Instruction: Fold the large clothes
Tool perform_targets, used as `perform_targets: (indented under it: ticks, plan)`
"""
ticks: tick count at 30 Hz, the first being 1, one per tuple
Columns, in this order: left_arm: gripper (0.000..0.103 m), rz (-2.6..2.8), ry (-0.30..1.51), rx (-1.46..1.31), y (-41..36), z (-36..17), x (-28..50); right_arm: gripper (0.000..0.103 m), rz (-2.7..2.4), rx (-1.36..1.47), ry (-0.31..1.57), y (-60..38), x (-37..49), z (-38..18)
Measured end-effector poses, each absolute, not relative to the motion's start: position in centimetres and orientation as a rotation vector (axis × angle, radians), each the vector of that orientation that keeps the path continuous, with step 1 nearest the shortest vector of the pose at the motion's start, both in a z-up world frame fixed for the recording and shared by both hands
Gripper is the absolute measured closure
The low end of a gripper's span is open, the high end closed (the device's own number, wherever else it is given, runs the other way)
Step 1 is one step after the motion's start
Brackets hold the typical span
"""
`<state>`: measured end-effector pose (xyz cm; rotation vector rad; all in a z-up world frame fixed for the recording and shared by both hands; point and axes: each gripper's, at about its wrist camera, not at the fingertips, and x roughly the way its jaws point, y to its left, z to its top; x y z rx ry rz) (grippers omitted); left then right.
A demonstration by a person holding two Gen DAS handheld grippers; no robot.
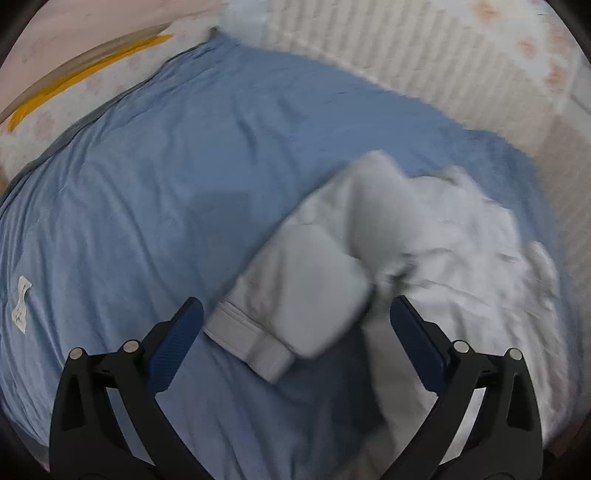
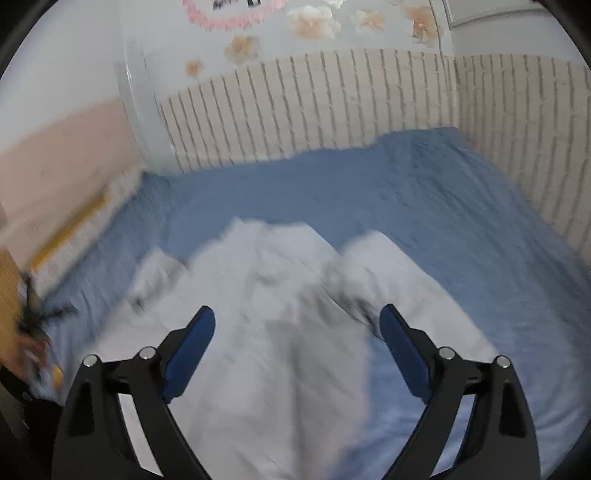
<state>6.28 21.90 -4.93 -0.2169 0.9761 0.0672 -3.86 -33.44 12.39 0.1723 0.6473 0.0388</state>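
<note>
A white garment [image 1: 388,258] lies crumpled on a blue bedsheet [image 1: 184,166] that covers the bed, and both cameras look down on it through motion blur. In the left wrist view the left gripper [image 1: 295,325] has its fingers spread wide with nothing between them; one sleeve [image 1: 295,295] of the garment stretches toward the camera, and its ribbed cuff [image 1: 251,339] rests on the sheet in the gap between the blue pads [image 1: 177,343], touching neither. The rest of the garment is heaped to the right of that sleeve, toward the striped wall panel [image 1: 424,66]. A small white scrap, perhaps a label or a bit of paper, lies on the sheet at the far left [image 1: 20,304]; the blur makes it hard to say which. A yellow stripe [image 1: 74,85] runs along the edge of the bed at the upper left. In the right wrist view the right gripper [image 2: 297,328] is also spread wide and holds nothing, and the white garment [image 2: 277,295] fills the space beneath and ahead of it, with the blue bedsheet [image 2: 424,192] beyond. Behind the bed stands a pale slatted panel [image 2: 332,103], and the wall above it carries flower stickers [image 2: 314,22]. At the left edge a dark, blurred shape [image 2: 33,314] sits beside a brown wooden surface [image 2: 9,295]; I cannot tell what it is.
</note>
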Motion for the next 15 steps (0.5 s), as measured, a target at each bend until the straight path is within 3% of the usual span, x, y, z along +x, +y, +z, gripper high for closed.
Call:
perform_targets:
  ticks: [11, 15]
  plan:
    - [0.004, 0.23, 1.187, -0.296, 25.6, -16.3, 9.6, 0.011, 0.128, 0.142, 0.618, -28.7, 4.8, 6.3]
    - [0.007, 0.233, 1.188, -0.239, 23.5, -17.8, 10.4, 0.011, 0.011, 0.186, 0.758, -29.8, 5.5, 1.3]
